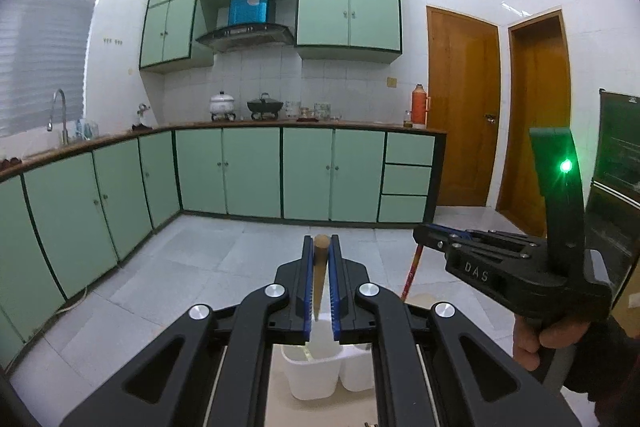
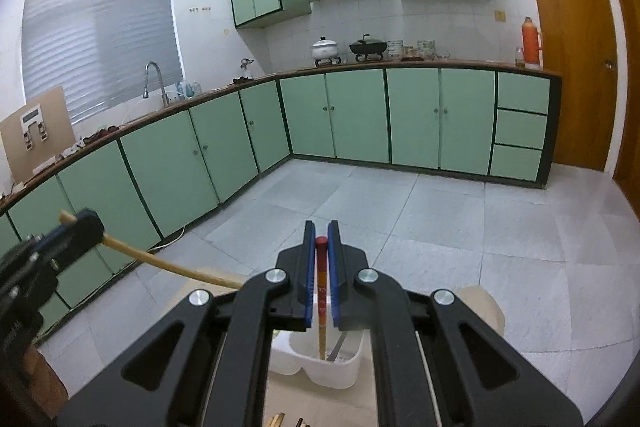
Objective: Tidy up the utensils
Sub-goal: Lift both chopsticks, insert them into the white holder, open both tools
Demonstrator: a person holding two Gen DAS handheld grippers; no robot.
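Note:
My left gripper (image 1: 321, 247) is shut on a plain wooden chopstick (image 1: 319, 279) whose lower end points down over a white two-compartment utensil holder (image 1: 316, 373). My right gripper (image 2: 321, 233) is shut on a red-topped chopstick (image 2: 321, 291) that reaches down into the white utensil holder (image 2: 320, 367), where a metal utensil also stands. The right gripper also shows in the left wrist view (image 1: 424, 233) with its red chopstick (image 1: 411, 273). The left gripper shows at the left of the right wrist view (image 2: 80, 223), holding the wooden chopstick (image 2: 172, 267).
The holder stands on a light wooden tabletop (image 2: 484, 303). Beyond it is a tiled kitchen floor (image 2: 440, 219), green base cabinets (image 1: 256, 171), a counter with pots, a sink tap (image 1: 58, 115) and brown doors (image 1: 464, 107). More wooden sticks (image 2: 278, 419) lie at the bottom edge.

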